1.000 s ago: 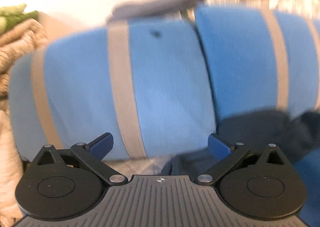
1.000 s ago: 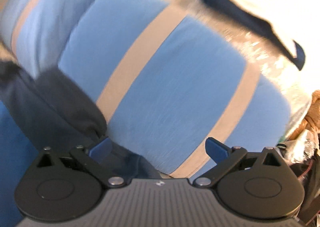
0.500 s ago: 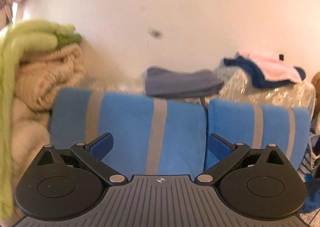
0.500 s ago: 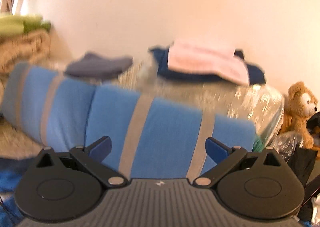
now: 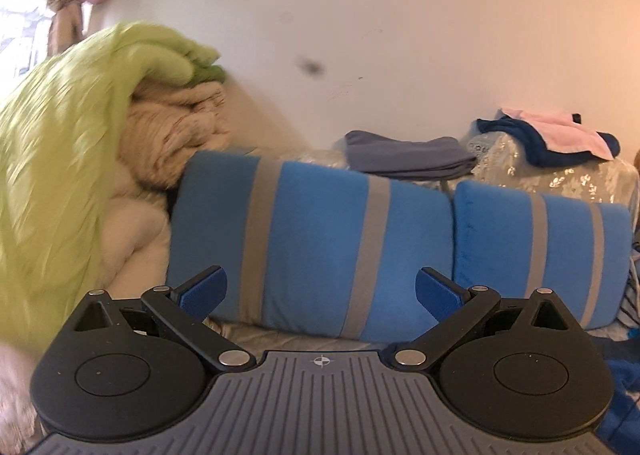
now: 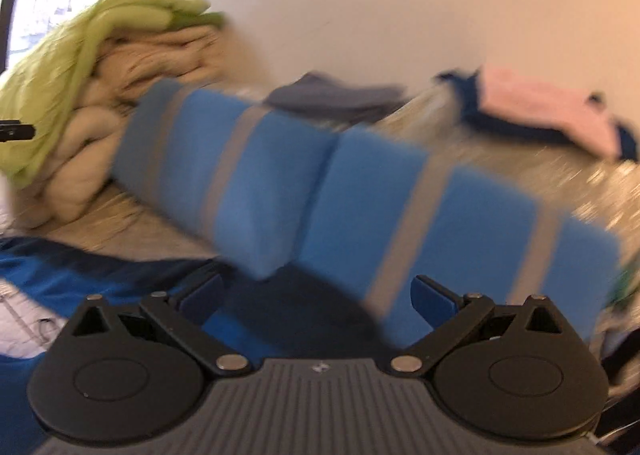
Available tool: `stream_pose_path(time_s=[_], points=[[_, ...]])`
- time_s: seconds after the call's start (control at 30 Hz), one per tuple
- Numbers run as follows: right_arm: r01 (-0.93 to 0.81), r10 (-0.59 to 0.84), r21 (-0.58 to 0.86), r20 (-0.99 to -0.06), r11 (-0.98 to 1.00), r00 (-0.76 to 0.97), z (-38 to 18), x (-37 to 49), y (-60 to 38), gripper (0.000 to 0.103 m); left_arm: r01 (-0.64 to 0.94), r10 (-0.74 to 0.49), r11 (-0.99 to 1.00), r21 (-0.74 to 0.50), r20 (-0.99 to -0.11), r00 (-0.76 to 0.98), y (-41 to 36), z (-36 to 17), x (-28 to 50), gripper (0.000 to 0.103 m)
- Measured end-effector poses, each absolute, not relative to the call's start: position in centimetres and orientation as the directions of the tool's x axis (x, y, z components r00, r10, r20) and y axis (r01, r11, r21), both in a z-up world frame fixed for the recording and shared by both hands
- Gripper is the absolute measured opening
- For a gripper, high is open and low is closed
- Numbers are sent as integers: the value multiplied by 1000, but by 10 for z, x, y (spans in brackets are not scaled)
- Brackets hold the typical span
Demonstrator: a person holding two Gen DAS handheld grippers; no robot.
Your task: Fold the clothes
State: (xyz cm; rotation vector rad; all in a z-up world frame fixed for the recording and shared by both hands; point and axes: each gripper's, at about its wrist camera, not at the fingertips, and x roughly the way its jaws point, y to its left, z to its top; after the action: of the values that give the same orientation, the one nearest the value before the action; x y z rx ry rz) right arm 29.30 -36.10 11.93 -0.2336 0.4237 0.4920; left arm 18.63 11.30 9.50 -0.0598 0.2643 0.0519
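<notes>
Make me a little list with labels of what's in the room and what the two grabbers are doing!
left gripper: open, holding nothing
right gripper: open, holding nothing
cushions: two blue striped cushions side by side
folded clothes: grey pile and pink-on-navy pile behind the cushions
blankets: green blanket over beige ones, on the left
</notes>
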Motion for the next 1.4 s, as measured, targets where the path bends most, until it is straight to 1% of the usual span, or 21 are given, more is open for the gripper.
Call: stream_pose_path(time_s=[0.13, 0.23, 0.4, 0.5, 0.57, 0.67, 0.8, 0.9, 1.07, 1.2, 1.27, 1.3, 1.33, 1.37, 1.4], points=[[-509, 442, -24, -464, 860, 768, 69, 291, -333, 103, -153, 98, 966, -211, -247, 964, 140, 54, 170, 103], [-465, 427, 10, -417, 885, 802, 41, 283, -321, 103, -245, 166, 904, -351, -241, 956, 165, 23, 153, 103], [-396, 386, 43, -341, 917, 857, 1, 270, -310, 103, -347, 244, 770, -535, -255, 936, 199, -28, 126, 103], [-375, 375, 61, -314, 925, 872, -20, 263, -311, 103, -376, 265, 639, -671, -266, 927, 228, -61, 108, 103], [-378, 378, 65, -324, 923, 867, -22, 263, -312, 103, -381, 277, 520, -764, -271, 922, 250, -83, 95, 103], [-382, 383, 71, -337, 921, 860, -27, 262, -312, 103, -371, 299, 363, -855, -270, 915, 276, -111, 76, 103], [-388, 389, 78, -356, 918, 850, -32, 262, -313, 103, -334, 331, 246, -910, -245, 911, 300, -133, 55, 103], [-392, 394, 84, -369, 916, 842, -36, 261, -314, 103, -307, 353, 203, -930, -223, 909, 316, -140, 46, 103], [-402, 400, 80, -384, 912, 832, -39, 260, -312, 103, -323, 370, 201, -925, -233, 899, 337, -147, 42, 102], [-398, 406, 110, -405, 911, 819, -41, 264, -313, 103, -365, 353, 175, -914, -288, 890, 352, -162, 49, 101], [-387, 404, 126, -410, 913, 818, -41, 266, -316, 103, -376, 355, 174, -910, -298, 886, 357, -167, 51, 89], [-382, 401, 132, -413, 915, 818, -42, 267, -316, 103, -385, 355, 173, -907, -307, 883, 360, -169, 52, 79], [-375, 397, 138, -418, 917, 817, -42, 268, -317, 103, -388, 350, 166, -907, -313, 883, 362, -170, 54, 67], [-369, 394, 144, -422, 918, 817, -42, 269, -318, 103, -383, 334, 153, -911, -317, 887, 365, -173, 55, 58], [-364, 393, 152, -426, 919, 815, -43, 270, -319, 103, -394, 323, 139, -909, -334, 885, 368, -174, 57, 40]])
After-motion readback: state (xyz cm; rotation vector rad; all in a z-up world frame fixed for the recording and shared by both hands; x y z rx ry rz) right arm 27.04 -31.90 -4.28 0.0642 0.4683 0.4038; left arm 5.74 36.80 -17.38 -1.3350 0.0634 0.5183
